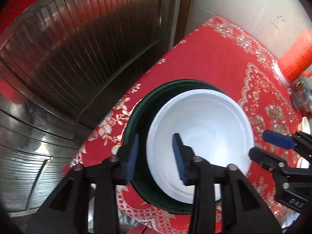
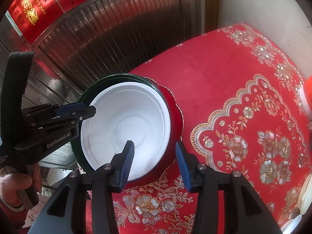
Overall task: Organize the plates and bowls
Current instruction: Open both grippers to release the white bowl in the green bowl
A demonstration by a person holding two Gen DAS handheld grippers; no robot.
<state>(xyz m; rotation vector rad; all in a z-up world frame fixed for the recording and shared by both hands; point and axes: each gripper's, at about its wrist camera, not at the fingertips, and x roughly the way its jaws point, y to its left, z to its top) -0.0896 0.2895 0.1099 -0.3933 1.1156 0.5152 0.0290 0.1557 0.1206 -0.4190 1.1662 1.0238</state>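
A white bowl (image 1: 204, 128) (image 2: 126, 124) sits nested in a dark green dish (image 1: 136, 117) (image 2: 93, 89) on the red flowered tablecloth (image 1: 214, 58) (image 2: 224, 68), close to the table's left edge. In the right wrist view a red scalloped plate (image 2: 175, 115) shows beside the bowl's right side. My left gripper (image 1: 156, 156) (image 2: 87, 110) straddles the stack's left rim, one pad outside the green dish and one inside the bowl, with a gap on both sides. My right gripper (image 2: 155, 158) (image 1: 261, 146) straddles the right rim the same way, open.
An orange ribbed container (image 1: 294, 58) stands at the table's far right. White dishes (image 1: 306, 124) (image 2: 306, 191) peek in at the right edge. A slatted metal shutter (image 1: 78, 48) runs along the left, past the table edge. A person's hand (image 2: 13, 183) holds the left gripper's handle.
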